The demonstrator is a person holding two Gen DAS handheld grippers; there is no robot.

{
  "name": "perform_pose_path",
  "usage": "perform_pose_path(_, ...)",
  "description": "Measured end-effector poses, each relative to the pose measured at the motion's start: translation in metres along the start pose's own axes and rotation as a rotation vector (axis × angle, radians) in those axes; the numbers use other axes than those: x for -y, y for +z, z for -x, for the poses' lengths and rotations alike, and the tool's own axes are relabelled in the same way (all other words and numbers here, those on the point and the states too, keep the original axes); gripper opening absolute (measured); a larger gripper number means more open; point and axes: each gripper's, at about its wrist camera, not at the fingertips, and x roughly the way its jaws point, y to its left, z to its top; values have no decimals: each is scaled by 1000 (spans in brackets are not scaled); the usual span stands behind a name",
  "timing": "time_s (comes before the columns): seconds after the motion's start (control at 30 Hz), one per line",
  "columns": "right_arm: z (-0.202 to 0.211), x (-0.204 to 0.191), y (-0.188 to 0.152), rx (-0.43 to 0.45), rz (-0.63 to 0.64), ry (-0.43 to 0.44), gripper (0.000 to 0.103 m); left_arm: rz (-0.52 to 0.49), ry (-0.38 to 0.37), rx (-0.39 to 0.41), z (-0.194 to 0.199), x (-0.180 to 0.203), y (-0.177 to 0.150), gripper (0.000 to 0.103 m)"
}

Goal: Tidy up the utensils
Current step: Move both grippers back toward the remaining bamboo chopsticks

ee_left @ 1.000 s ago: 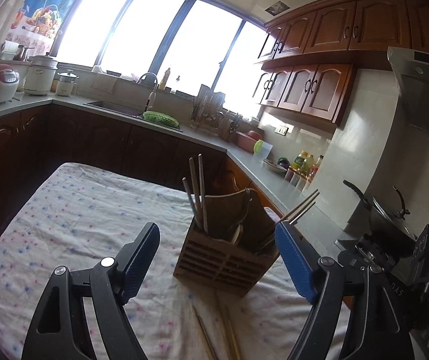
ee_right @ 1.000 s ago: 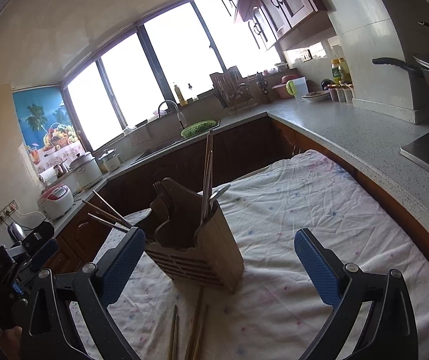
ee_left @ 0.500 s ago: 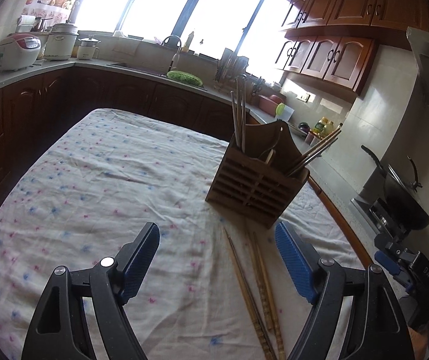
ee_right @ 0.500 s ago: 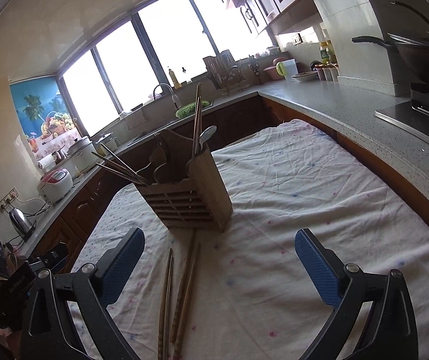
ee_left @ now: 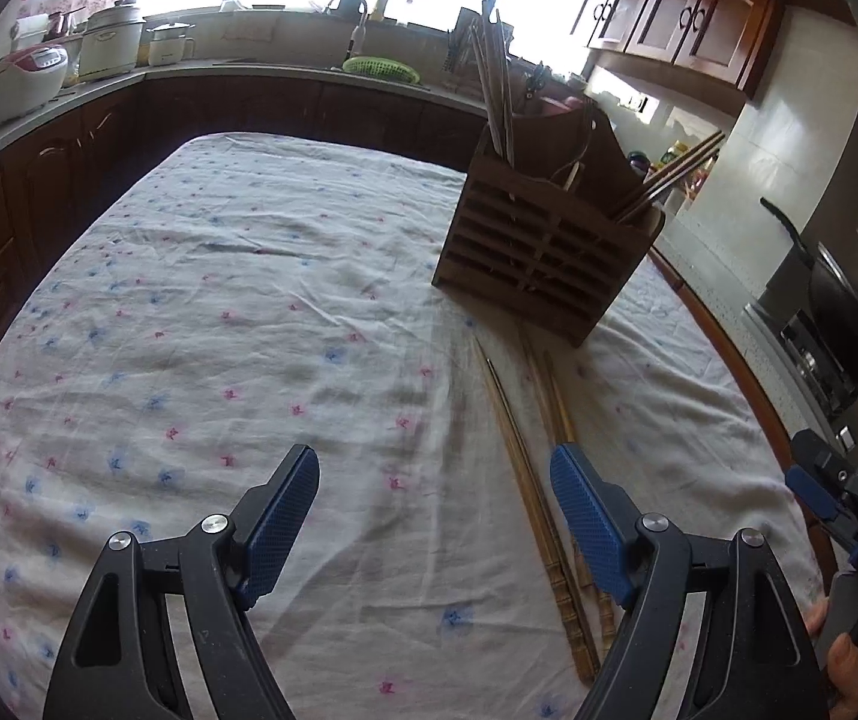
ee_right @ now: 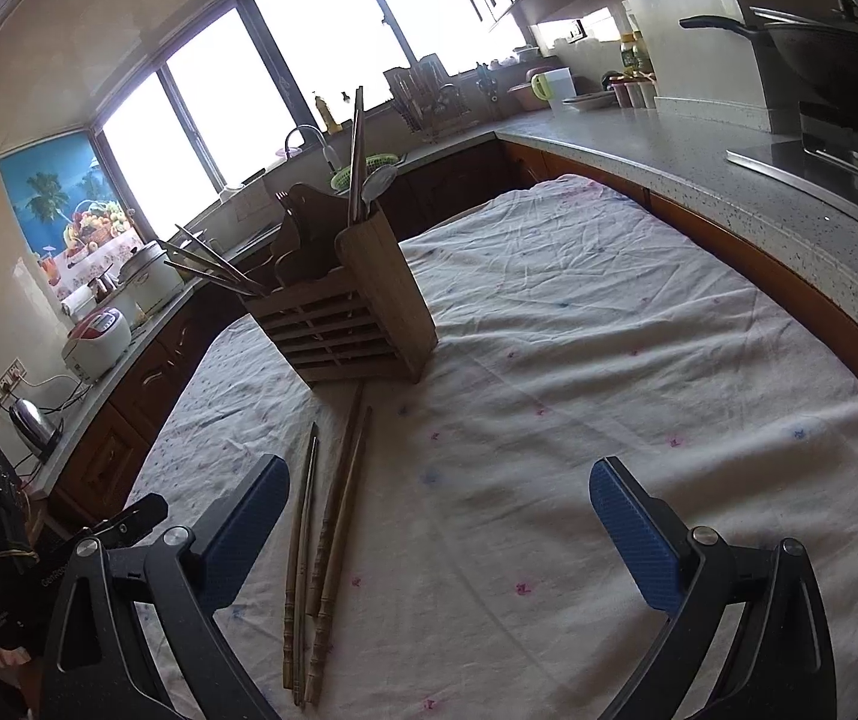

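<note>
Since a sec ago both tools have tipped down & come lower: the views then looked across at the holder w/ windows filling the top, now they look down on the cloth and the loose chopsticks.

Left tool (ee_left: 432, 501): jaws wide apart, nothing btwn the pads, hanging above the cloth. Its right-hand pad sits just beside the loose bamboo chopsticks (ee_left: 540, 480), which run from near the tool's base away toward the holder; not touching as far as I can tell.

Right tool (ee_right: 438, 507): also spread wide & empty, over bare cloth. The same chopsticks (ee_right: 324, 540) lie just inside its left-hand pad, thick ends toward the camera, tips pointing at the holder.

Wooden utensil holder (ee_left: 546, 240) stands upright on the cloth-covered counter (ee_left: 219, 330), just past the chopstick tips. Already has chopsticks standing in one compartment, more leaning out the other side, plus a spoon (ee_right: 378, 180) – so prob. the loose ones are the last to go in.

Judgement: approach step, nothing gripped yet. Jaws likely kept wide to straddle the bundle. The chopsticks lie flat on soft cloth, slightly fanned, so closing on all at once could leave one behind or pinch fabric.

Beyond: kitchen worktop, rice cooker (ee_left: 21, 81), wok (ee_left: 843, 324).
</note>
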Motion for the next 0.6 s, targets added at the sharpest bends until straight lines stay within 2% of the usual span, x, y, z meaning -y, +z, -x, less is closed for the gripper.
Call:
perform_pose_path(0.23,1,12,3,2,-34,-13,101,-115,45,-86,-45,39,8,75)
perform_pose_path(0.3,1,14,3,0,-37,-16,101,-136,52,-107,-59,47,10,68)
perform_pose_path(0.37,-1,15,4,-7,-45,-13,101,-151,64,-136,-75,52,11,58)
perform_pose_path(0.43,-3,15,4,-16,-49,-10,101,-167,71,-159,-85,53,9,53)
perform_pose_path(0.6,-12,12,6,-37,-40,9,99,-236,85,-146,-78,52,0,54)
